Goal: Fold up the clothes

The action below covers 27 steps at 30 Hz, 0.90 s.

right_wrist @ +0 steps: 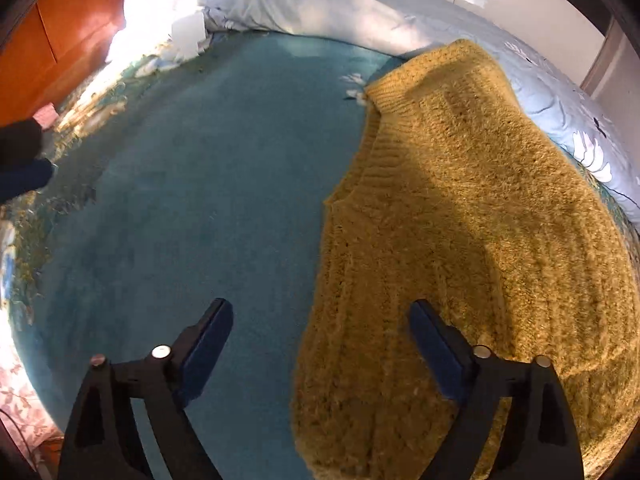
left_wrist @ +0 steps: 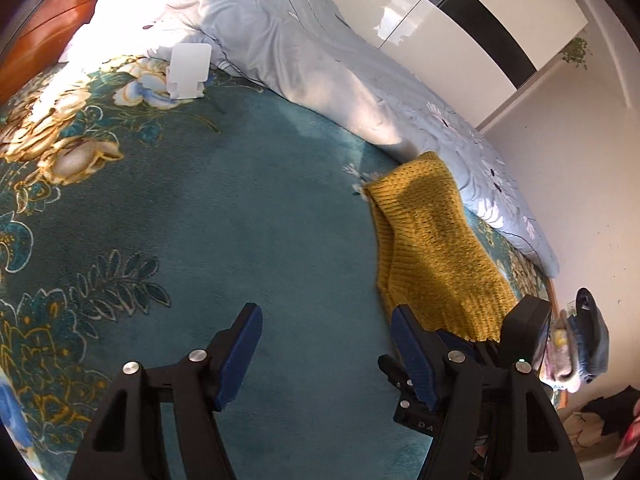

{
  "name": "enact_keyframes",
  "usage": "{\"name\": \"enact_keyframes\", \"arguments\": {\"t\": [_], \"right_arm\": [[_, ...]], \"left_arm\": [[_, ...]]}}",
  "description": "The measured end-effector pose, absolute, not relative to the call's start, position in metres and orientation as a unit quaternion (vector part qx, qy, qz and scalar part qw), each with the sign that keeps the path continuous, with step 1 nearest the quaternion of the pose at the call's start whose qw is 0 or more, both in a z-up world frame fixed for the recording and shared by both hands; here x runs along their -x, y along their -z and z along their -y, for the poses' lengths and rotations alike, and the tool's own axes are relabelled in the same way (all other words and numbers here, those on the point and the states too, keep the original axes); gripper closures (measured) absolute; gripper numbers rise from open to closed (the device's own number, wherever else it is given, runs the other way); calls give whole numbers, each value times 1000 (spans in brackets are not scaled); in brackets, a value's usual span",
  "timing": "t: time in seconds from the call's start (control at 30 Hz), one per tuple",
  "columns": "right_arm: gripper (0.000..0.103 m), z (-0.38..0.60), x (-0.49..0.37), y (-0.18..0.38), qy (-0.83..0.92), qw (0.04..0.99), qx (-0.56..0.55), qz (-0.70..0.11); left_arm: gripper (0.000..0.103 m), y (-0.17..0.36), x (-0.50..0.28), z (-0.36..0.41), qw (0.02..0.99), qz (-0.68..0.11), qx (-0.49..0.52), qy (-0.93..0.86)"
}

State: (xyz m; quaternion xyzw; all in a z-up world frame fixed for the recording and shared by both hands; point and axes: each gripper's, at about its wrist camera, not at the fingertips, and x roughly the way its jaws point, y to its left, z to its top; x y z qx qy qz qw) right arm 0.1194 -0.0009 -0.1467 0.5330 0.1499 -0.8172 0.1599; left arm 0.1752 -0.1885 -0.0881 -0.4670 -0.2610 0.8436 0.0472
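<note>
A mustard-yellow knitted sweater lies folded flat on the teal floral blanket, its far end against the bunched quilt. It also shows in the left wrist view at the right. My right gripper is open and empty, hovering over the sweater's left edge, with its right finger above the knit and its left finger above the blanket. My left gripper is open and empty over bare blanket, just left of the sweater. The right gripper's body shows beside it.
A pale blue floral quilt is bunched along the far side of the bed. A white box-like object stands on the blanket near the wooden headboard. White wardrobe doors stand behind. Clothes hang and lie at the far right.
</note>
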Motion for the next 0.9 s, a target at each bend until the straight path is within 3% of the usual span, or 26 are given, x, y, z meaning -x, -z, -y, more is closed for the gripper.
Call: {"name": "enact_keyframes", "arguments": {"t": [0.03,0.17,0.23,0.3,0.47,0.73,0.9], "right_arm": [[31,1,-118,152,816,145,-538,-157],[48,-5,-118,159,815,112,-542,-172],[72,-8,-118,157,816,101,-540,-182],[88,-25,-115,152,819,103,-546,-140],[90,-91,-108,115,838,114,-534,14],[90,-211,-110,25,892,68,-433,111],[90,-297,-86,8,894,-9,-410,181]], "left_arm": [[32,90,-172,190,47,264,470,-841],[32,98,-154,184,56,258,487,-832],[32,97,-145,172,72,254,495,-828],[32,94,-136,162,90,258,495,-825],[32,86,-120,146,105,256,492,-825],[32,88,-104,124,114,240,512,-817],[32,94,-97,106,123,241,528,-805]]}}
